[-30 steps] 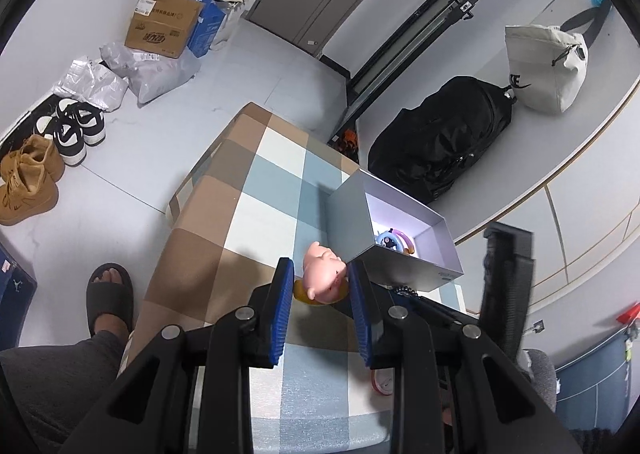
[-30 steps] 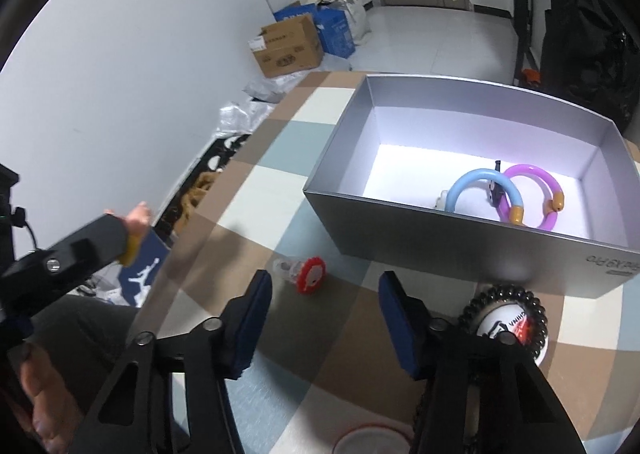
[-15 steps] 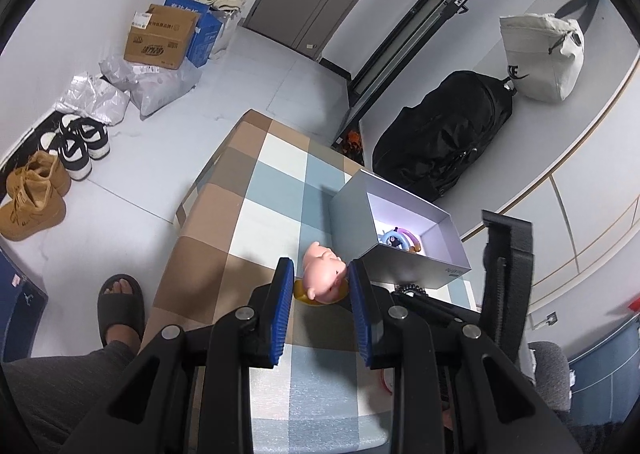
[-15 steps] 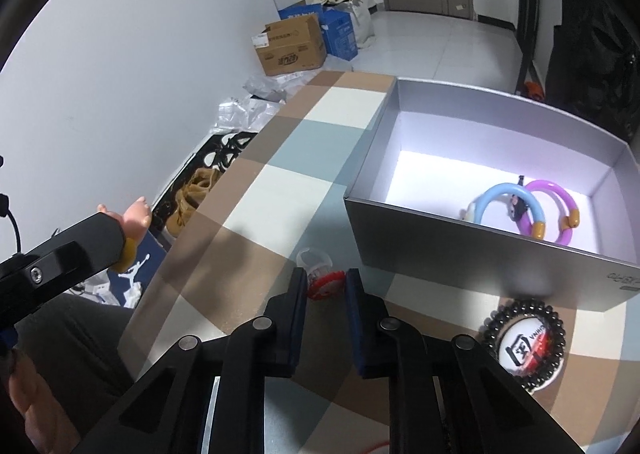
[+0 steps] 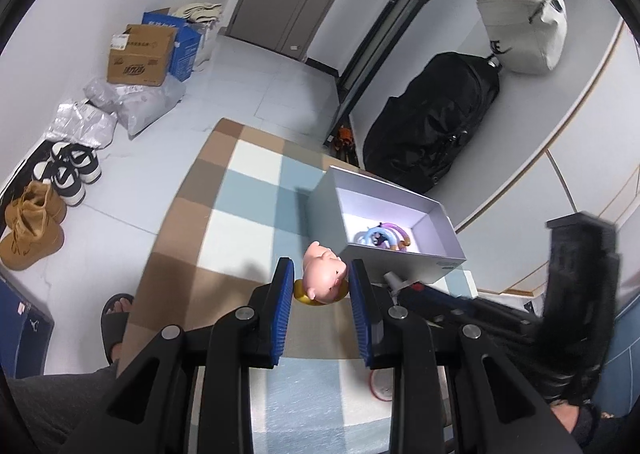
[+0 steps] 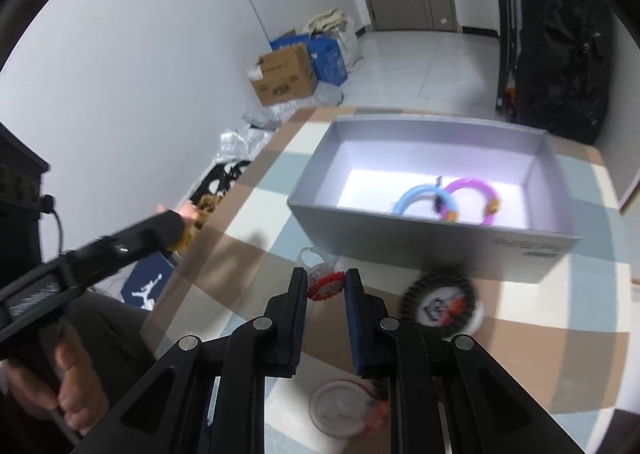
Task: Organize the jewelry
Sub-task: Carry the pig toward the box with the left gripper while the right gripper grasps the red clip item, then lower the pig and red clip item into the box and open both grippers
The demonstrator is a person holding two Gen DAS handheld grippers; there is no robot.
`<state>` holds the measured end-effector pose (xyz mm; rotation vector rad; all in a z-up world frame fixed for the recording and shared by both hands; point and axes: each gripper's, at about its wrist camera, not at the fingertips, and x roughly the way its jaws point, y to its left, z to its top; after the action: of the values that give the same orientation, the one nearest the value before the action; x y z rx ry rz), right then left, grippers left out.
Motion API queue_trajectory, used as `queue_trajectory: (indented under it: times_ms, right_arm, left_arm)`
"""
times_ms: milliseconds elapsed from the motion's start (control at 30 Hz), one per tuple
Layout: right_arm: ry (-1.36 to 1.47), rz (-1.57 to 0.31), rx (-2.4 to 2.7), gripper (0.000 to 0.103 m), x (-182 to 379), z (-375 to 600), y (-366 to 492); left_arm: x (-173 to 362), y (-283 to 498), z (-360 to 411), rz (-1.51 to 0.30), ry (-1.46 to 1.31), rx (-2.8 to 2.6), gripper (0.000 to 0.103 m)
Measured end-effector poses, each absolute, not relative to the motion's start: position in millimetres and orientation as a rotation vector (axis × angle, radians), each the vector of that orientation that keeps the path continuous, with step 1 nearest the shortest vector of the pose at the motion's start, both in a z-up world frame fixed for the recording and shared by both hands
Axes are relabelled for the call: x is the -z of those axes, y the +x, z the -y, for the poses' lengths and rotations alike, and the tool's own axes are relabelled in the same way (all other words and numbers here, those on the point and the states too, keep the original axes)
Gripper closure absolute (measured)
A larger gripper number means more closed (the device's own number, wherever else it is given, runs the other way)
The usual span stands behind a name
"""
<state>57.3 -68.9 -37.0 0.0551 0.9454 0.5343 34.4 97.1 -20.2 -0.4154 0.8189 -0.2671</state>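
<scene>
My left gripper [image 5: 320, 282] is shut on a pink pig ring with a yellow band [image 5: 322, 278], held above the checked table, just left of the grey box [image 5: 424, 254]. My right gripper [image 6: 326, 286] is shut on a red-topped clear ring [image 6: 325, 281], lifted near the box's front wall [image 6: 420, 242]. A blue bracelet [image 6: 424, 195] and a purple bracelet [image 6: 476, 195] lie inside the box. A black bead bracelet on a round card [image 6: 442, 304] lies in front of the box.
A round clear lid with red bits [image 6: 344, 406] lies on the checked tablecloth [image 5: 248, 205] near me. Black bag [image 5: 432, 133], white bag, cardboard boxes [image 5: 140, 57] and shoes are on the floor around the table.
My right gripper closed on the red-topped ring and lifted it. My left gripper rose and moved right toward the box with the pig ring.
</scene>
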Motion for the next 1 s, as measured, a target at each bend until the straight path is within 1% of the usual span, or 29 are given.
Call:
queue_trajectory:
  times_ms: [233,533,767,1000]
  right_arm:
    - [0.108,-0.873,-0.534,0.085,1.0,100.9,58.4]
    - [0.145,-0.826,-0.530,0.085,-21.1,135.5,83.1]
    - [0.160,-0.837,-0.553,0.085,-17.5,142.2,113.3]
    - [0.227,-0.899,-0.524,0.085,7.0,150.1,138.5]
  left_arm:
    - [6.5,46.1,-73.8,-0.795,-0.368,0.287,0.081]
    - [-2.5,78.0,-41.3,-0.817,-0.314,0.319,0.081]
    - [1.6,106.8,-27.5,-0.831,-0.276,0.362,0.081]
    - [18.0,122.3,-21.9,-0.864,-0.262,0.385,0.081]
